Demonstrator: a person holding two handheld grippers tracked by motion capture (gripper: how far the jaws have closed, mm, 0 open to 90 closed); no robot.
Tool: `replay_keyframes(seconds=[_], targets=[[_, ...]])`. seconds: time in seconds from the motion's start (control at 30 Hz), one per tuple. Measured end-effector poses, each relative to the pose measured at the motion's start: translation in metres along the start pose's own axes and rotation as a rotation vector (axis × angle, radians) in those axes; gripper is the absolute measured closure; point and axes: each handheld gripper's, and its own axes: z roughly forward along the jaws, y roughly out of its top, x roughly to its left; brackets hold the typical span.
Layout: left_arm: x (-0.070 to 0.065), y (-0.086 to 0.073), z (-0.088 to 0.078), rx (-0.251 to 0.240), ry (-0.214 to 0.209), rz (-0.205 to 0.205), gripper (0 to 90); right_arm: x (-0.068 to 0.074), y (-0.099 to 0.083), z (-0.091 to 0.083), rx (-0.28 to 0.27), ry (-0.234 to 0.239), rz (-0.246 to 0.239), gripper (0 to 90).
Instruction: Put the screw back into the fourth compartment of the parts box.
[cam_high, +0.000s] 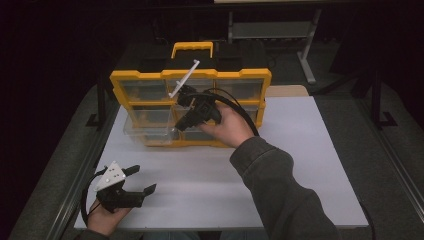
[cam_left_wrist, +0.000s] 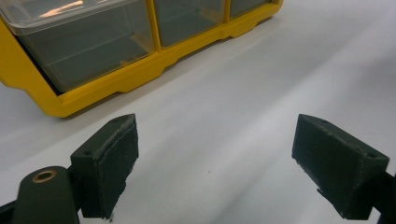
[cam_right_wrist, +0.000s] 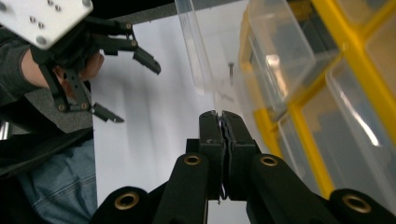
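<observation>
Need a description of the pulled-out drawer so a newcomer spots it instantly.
Find the yellow organizer standing at the table's far side. On its left column, the clear drawer juts forward toward the person, left of the right gripper. Its neighbours sit flush in the frame; this one alone sticks out.

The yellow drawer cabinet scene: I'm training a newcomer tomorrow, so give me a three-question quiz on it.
1. True or false: the left gripper is open above the white table.
2. How do the right gripper's jaws stand? A) wide apart B) closed together C) around a bottle
3. Fill in: one clear drawer in the cabinet's bottom row is pulled ____.

Key: 1 true; 2 B; 3 out.
</observation>
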Motion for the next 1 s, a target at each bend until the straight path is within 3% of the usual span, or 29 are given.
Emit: replay_keyframes(seconds=[0.33,0.4,0.43,0.73,1.0], targets=[[-0.001,0.0,0.0,-0.01,-0.005,-0.015,14.3,-0.003,0.041,0.008,-0.012,0.006,-0.012,87.3],[-0.001,0.0,0.0,-0.01,-0.005,-0.015,14.3,-0.004,0.044,0.01,-0.008,0.004,-0.012,87.2],[0.0,0.0,-0.001,-0.007,-0.003,-0.01,14.3,-0.007,0.055,0.02,0.019,-0.007,-0.003,87.2],[0.0,0.0,-0.001,-0.014,-0.007,-0.017,14.3,-0.011,0.066,0.044,0.043,-0.011,0.011,87.2],[0.001,0.0,-0.003,0.0,-0.003,0.006,14.3,-0.013,0.067,0.063,0.07,-0.002,0.019,87.1]])
